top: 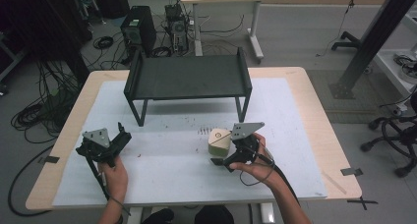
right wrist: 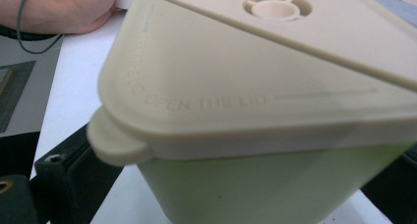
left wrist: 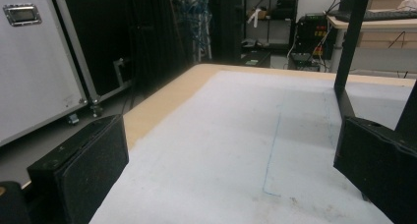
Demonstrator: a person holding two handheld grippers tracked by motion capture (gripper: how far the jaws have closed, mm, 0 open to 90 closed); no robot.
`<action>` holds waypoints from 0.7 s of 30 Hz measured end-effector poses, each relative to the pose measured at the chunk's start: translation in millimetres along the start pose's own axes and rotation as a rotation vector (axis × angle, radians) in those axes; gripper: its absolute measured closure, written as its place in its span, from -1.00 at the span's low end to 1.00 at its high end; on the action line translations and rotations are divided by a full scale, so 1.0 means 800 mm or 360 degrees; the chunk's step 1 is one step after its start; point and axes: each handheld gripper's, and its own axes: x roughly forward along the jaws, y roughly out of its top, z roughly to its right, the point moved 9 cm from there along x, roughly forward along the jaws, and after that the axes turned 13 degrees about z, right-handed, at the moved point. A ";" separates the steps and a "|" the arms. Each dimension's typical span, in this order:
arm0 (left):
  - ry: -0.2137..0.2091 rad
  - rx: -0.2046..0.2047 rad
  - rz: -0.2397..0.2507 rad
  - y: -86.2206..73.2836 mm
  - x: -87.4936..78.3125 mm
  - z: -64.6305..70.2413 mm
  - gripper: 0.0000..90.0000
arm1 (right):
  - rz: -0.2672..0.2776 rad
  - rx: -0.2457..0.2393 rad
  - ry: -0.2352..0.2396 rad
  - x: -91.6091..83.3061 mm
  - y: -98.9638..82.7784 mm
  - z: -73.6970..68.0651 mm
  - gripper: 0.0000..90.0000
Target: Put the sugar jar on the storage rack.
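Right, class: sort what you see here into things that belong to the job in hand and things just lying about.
In the job:
- lidded box, cream lid, green body
- right gripper, jaws either side of the box
- left gripper, open, waiting

Lying about:
- black shelf rack
- computer tower on the floor
- office chair

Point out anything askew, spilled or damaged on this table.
Little stands out. Dark specks dot the mat left of the box, like crumbs or marks. The box stands upright, lid seated; the rack sits square.
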 end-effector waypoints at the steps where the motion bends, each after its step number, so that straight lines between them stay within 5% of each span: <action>1: 0.0001 -0.0002 0.0000 0.000 0.000 0.000 -1.00 | -0.0003 -0.0001 0.0002 0.000 0.000 0.000 -0.97; 21: 0.0000 -0.0001 -0.0001 0.000 0.000 0.000 -1.00 | -0.0008 -0.0011 0.0002 0.001 -0.001 0.000 -0.96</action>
